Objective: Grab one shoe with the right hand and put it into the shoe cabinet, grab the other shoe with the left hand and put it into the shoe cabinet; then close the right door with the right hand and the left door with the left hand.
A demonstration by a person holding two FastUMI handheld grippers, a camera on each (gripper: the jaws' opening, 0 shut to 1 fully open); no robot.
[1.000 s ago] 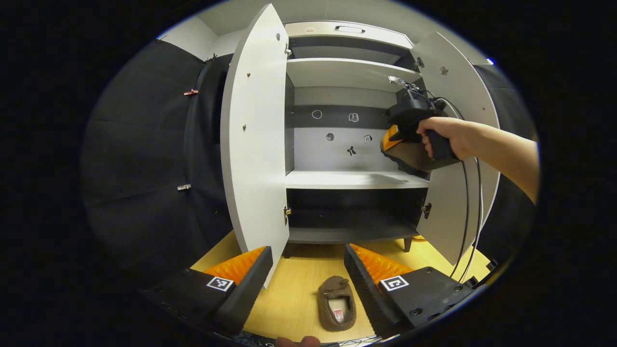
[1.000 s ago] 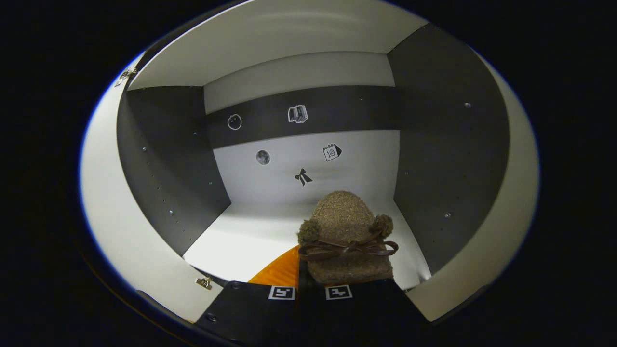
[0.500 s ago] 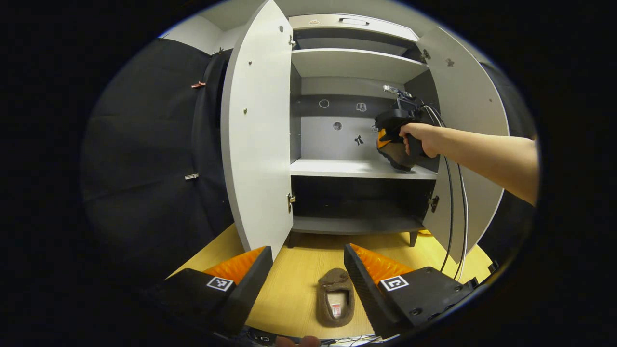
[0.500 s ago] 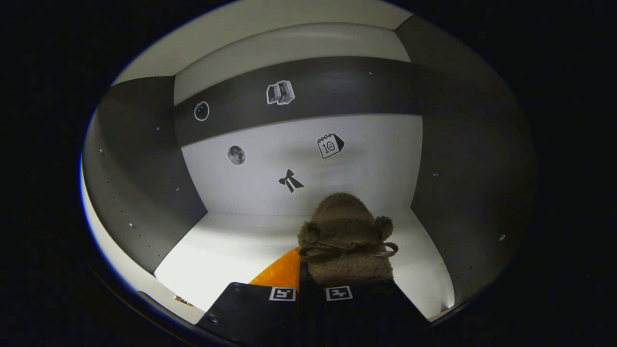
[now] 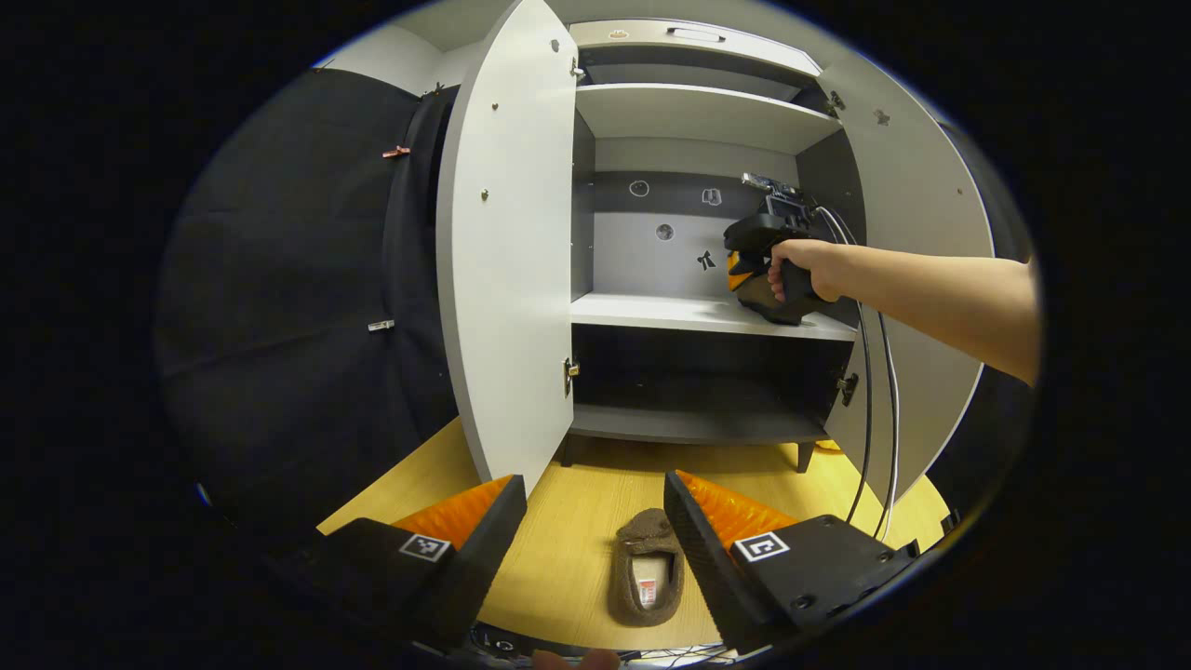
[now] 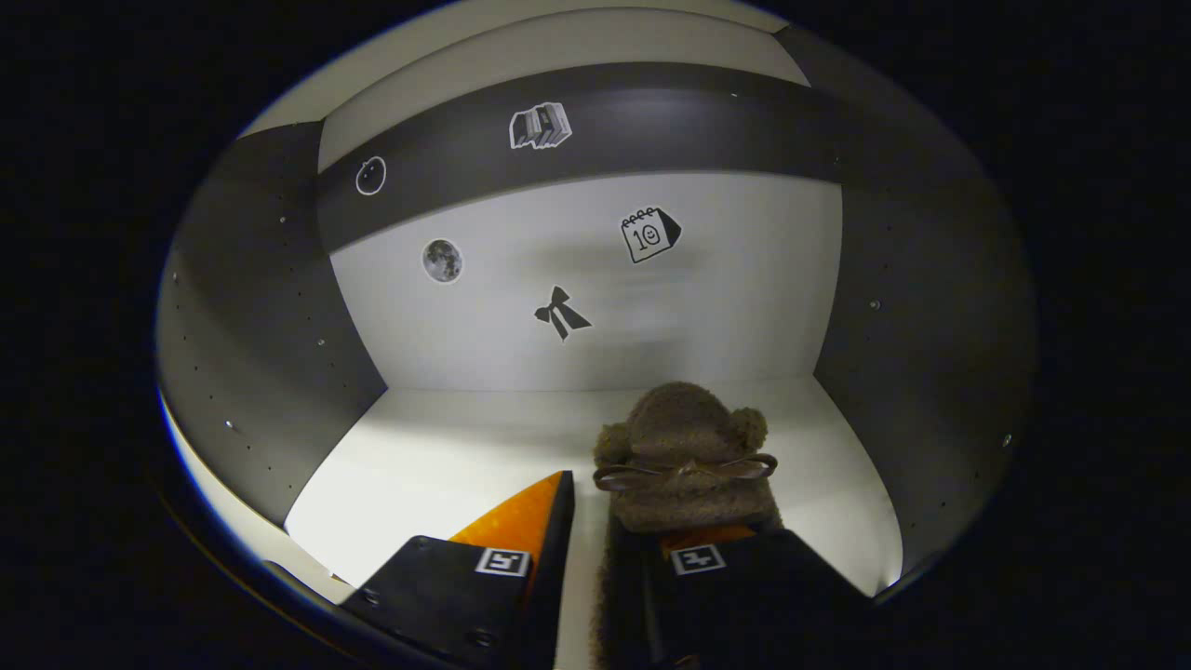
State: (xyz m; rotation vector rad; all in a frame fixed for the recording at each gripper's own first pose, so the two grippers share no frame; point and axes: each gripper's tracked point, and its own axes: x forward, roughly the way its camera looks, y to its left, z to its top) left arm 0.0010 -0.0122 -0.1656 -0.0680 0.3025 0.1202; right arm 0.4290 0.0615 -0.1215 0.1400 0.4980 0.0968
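A brown fuzzy slipper with a bow [image 6: 684, 447] rests on the white middle shelf [image 6: 447, 456] of the shoe cabinet, toward its right side. My right gripper [image 6: 625, 510] stands open: one finger reaches into the slipper's mouth and the other is apart from it on the left. In the left gripper view a hand holds that right gripper [image 5: 758, 270] inside the cabinet at the middle shelf [image 5: 670, 312]. The matching slipper [image 5: 647, 572] lies on the wooden floor, toe toward the cabinet. My left gripper [image 5: 595, 484] hovers open above it, one finger on each side.
Both cabinet doors stand wide open, the left door [image 5: 507, 279] and the right door [image 5: 930, 214]. A dark lower shelf [image 5: 689, 423] and an upper shelf [image 5: 689, 112] hold nothing. Cables [image 5: 870, 419] hang from the right gripper past the right door.
My right gripper carried the slipper deeper in, lowered it onto the middle shelf, and its fingers parted. My left gripper stayed open over the floor slipper, shifting only slightly.
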